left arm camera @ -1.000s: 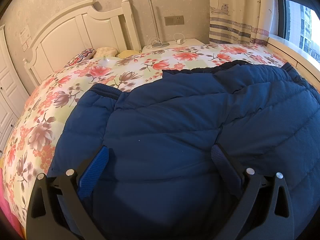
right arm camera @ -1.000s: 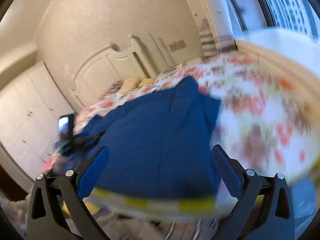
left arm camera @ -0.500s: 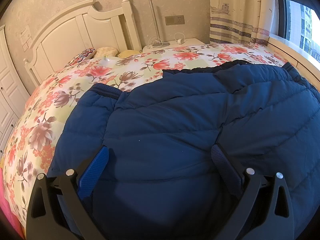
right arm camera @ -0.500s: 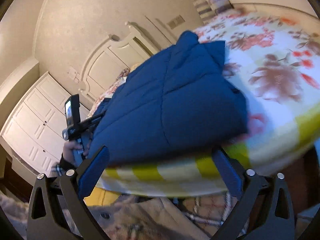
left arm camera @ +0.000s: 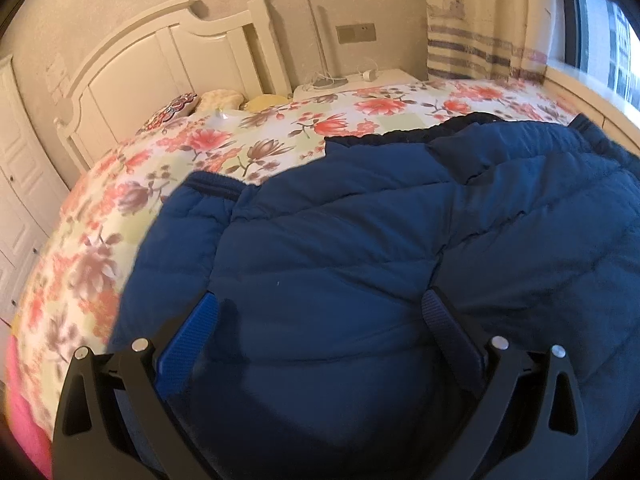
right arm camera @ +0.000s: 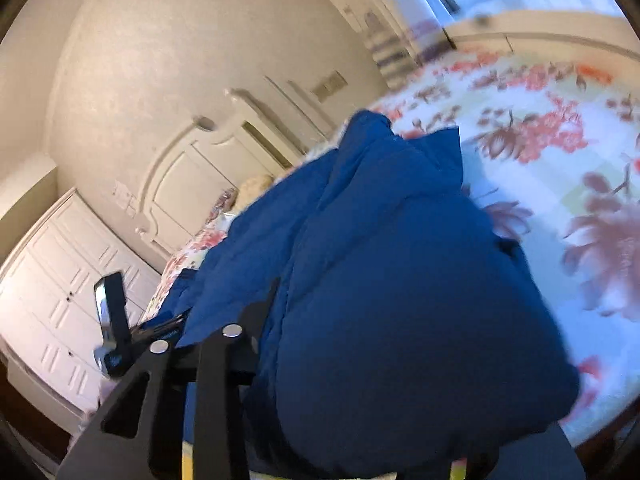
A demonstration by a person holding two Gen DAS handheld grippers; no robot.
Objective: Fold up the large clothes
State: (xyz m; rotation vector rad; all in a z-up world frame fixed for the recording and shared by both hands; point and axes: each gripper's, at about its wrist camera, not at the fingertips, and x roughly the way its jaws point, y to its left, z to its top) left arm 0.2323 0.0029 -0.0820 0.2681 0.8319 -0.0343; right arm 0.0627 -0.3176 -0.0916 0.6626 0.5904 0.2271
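A large blue puffer jacket [left arm camera: 360, 248] lies spread on the floral bedspread [left arm camera: 248, 140]. My left gripper [left arm camera: 320, 300] hovers low over the jacket's near part, both blue-padded fingers wide apart, gripping nothing. In the right wrist view the jacket's near corner [right arm camera: 400, 300] bulges up at the bed's edge. My right gripper [right arm camera: 360, 304] is closing with this corner between its jaws. Only its left finger [right arm camera: 224, 360] shows; the fabric hides the pads and the other finger. The left gripper [right arm camera: 116, 320] appears at the jacket's far left end.
A white headboard [left arm camera: 168, 64] and small pillows [left arm camera: 220, 98] stand at the bed's head, with a nightstand [left arm camera: 360, 78] beside them. A striped curtain [left arm camera: 480, 40] and window sill [left arm camera: 592, 96] run along the right. White wardrobe doors [right arm camera: 52, 280] line the left wall.
My right gripper has moved in onto the jacket's near corner and its fingers have drawn together from wide open. The left gripper has stayed put, still open.
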